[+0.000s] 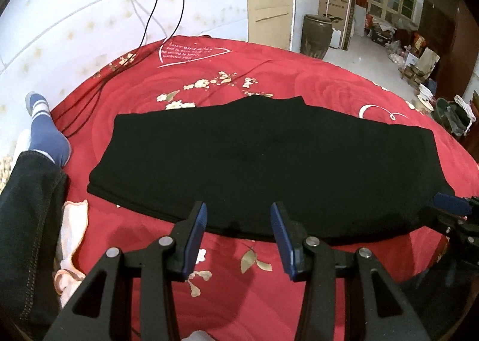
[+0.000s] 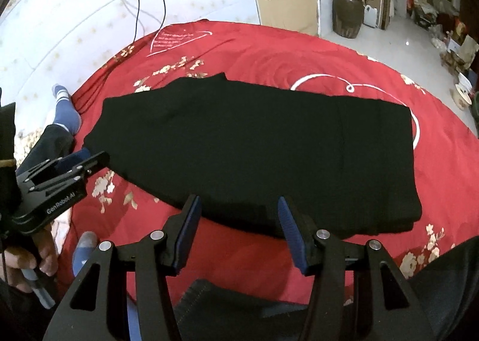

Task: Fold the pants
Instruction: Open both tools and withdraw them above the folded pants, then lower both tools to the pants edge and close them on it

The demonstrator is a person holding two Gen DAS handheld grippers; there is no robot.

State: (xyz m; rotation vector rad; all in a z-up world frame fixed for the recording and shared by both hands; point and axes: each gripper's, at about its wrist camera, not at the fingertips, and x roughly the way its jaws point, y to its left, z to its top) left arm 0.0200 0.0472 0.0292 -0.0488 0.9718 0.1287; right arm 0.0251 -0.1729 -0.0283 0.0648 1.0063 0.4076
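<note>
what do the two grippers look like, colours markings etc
Both are matte black two-finger clamps with silver round rivets, triangular cut-outs in the arms, and ribbed dark blue pads lining the fingers: left gripper, right gripper. Seen from the right wrist view, the left one carries white "GenRobot.AI" lettering on its side.

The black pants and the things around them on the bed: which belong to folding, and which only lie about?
For the job:
black pants
left gripper, open
right gripper, open

Lying about:
red bedspread
black cables
brown jar
pink cloth
</note>
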